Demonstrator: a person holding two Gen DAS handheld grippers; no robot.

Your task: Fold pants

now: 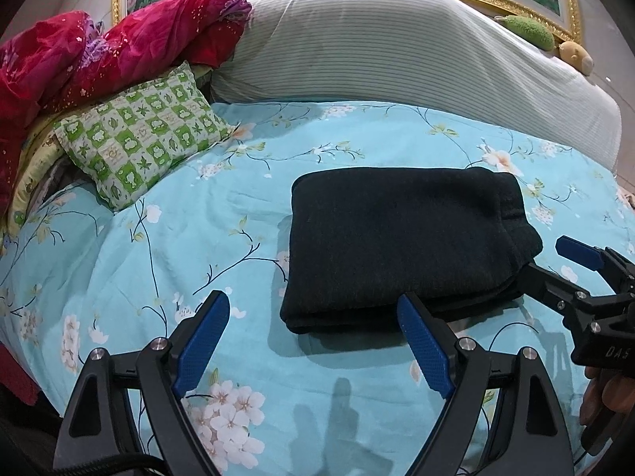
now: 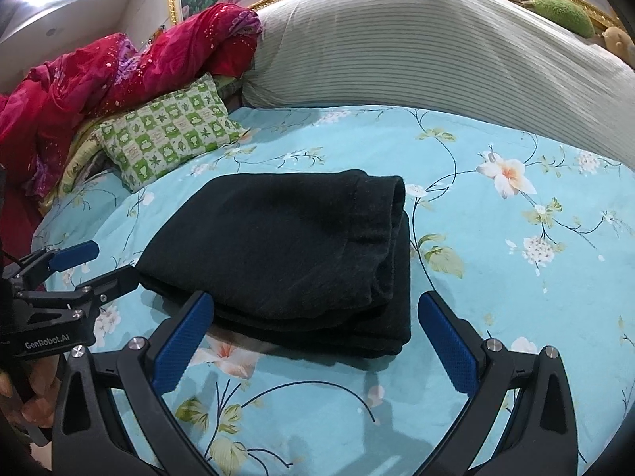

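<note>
Black pants (image 1: 401, 246) folded on bed; L claw (image 1: 313, 317) & R claw (image 2: 317, 317) both apart.

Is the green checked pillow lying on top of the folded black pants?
No, the green checked pillow lies apart from the folded black pants, with bare blue floral bedsheet between them.

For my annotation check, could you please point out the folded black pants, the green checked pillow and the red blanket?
folded black pants (image 2: 285, 246): right wrist view, middle of top layer.
green checked pillow (image 1: 139, 146): left wrist view, centre of its face.
red blanket (image 1: 131, 39): left wrist view, middle of the bunched fabric.
</note>
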